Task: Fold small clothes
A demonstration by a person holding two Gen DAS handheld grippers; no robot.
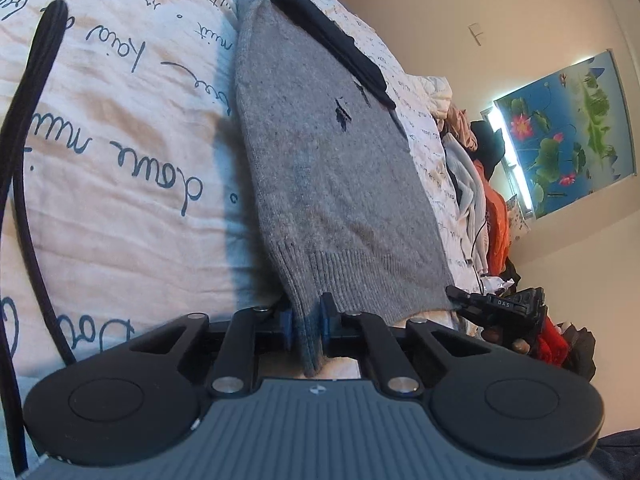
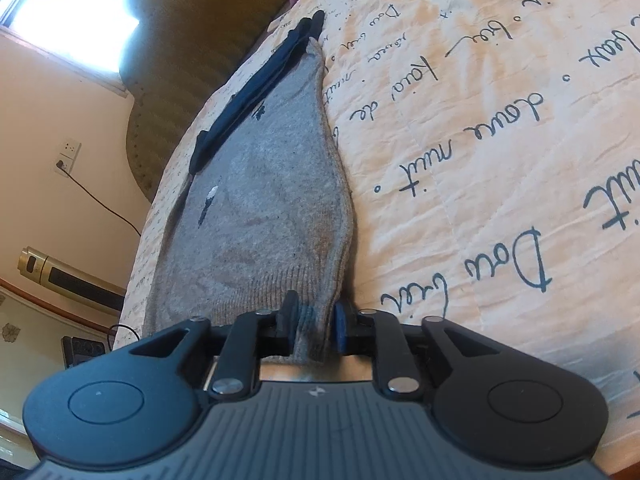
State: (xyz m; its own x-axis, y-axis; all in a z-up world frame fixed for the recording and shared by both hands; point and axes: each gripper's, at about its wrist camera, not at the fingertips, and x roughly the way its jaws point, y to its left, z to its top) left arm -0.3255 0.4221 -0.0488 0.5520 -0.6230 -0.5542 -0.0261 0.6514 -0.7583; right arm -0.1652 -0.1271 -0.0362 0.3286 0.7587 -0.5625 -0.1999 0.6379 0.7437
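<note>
The grey knit sock (image 1: 332,184) lay stretched across the quilt (image 1: 120,160), a cream bedspread printed with looping script, its ribbed cuff pinched at two corners. The left gripper (image 1: 306,322) was clenched on one corner of the cuff, and the right gripper (image 2: 314,326) was clamped on the other (blue pads pressed into the knit). A dark blue garment (image 1: 336,40) lay along the sock's far edge, touching it. A heap of clothes (image 1: 480,200) lay beyond.
</note>
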